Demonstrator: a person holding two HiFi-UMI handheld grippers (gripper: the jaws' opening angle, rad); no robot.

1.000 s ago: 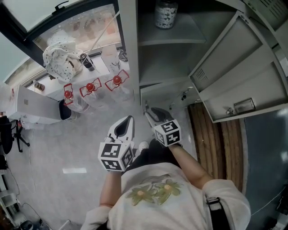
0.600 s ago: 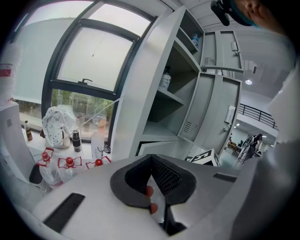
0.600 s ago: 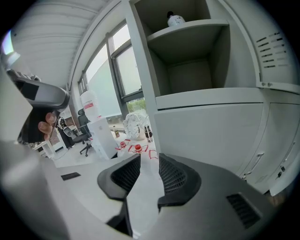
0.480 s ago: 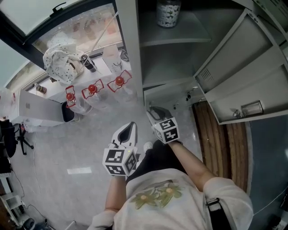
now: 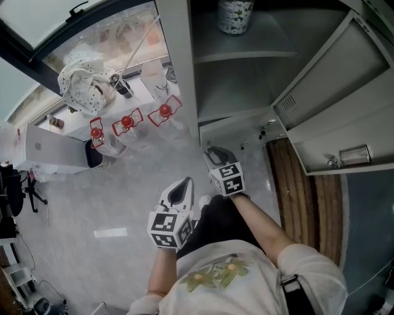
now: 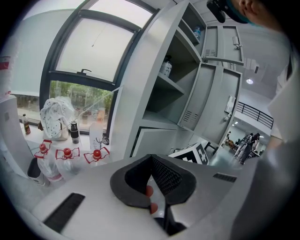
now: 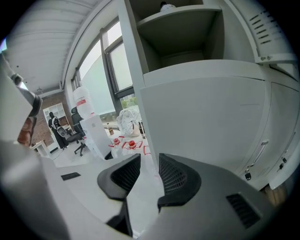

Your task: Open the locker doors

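Note:
The grey locker stands ahead with its upper doors swung open to the right and a patterned jar on a shelf. A lower door is closed, with a small latch at its right edge; it fills the right gripper view. My right gripper hovers just before this door, jaws apart and empty. My left gripper hangs lower and further left, its jaw tips meeting with nothing held.
Three red-capped water bottles stand on the floor left of the locker, with a white spotted bag and a white box beyond. Wooden slats lie under the open doors. A window is at the left.
Both grippers have sunk lower in front of the locker; the left one has slid toward the bottom of the head view. Jaws look unchanged.

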